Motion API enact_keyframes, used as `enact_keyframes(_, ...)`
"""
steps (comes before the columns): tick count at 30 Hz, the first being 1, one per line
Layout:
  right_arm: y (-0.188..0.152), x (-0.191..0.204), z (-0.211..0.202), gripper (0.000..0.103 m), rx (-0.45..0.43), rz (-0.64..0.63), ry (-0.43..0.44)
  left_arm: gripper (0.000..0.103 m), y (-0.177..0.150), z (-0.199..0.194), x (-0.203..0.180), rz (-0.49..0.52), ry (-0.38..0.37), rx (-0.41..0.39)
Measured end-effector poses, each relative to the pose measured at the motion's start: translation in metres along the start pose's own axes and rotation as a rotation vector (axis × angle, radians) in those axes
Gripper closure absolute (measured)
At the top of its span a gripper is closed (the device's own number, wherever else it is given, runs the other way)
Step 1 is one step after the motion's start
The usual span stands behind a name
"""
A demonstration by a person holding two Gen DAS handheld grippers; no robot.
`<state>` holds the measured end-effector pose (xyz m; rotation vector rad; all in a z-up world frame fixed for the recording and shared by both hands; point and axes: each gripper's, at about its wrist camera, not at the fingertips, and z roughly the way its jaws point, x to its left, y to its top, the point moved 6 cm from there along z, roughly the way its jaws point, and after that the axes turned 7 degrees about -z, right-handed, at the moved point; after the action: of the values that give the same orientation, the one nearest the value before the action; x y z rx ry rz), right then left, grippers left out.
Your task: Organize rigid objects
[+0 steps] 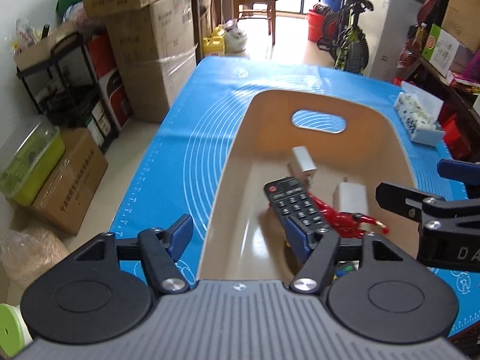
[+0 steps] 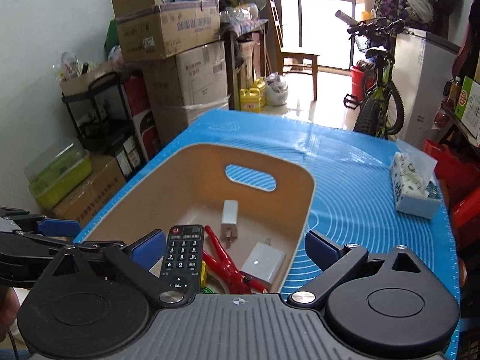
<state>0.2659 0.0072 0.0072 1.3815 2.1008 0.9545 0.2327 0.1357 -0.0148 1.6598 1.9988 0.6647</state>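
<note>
Blue mat (image 2: 360, 180), tissue pack (image 2: 415, 184) beside bin (image 2: 309, 198), bicycle (image 2: 379, 96) behind

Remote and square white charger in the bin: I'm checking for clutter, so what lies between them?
In the right wrist view, red pliers lie between the remote and the square white charger.

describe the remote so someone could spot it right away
On the blue mat stands a tan bin with a handle slot. Inside, near the left wall, lies the remote: the only black item, long, with a red power button, beside red pliers and two white chargers.
</note>
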Motion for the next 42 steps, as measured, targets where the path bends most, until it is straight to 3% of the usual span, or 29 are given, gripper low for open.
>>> enact_keyframes(18,-0.024,-0.042,-0.11,0.002,-0.061,0.034,-0.087,0.034,-0.028,-0.082,-0.052,0.01,-0.016,-0.078)
enact_keyframes(32,-0.085,-0.064,-0.172,0.002,-0.067,0.072,-0.124,0.034,-0.07,-0.117,-0.088,0.021,-0.056,-0.106)
enact_keyframes(42,-0.136,-0.067,-0.192,0.002,-0.06,0.113,-0.138,0.034,-0.101,-0.125,-0.095,0.016,-0.022,-0.13)
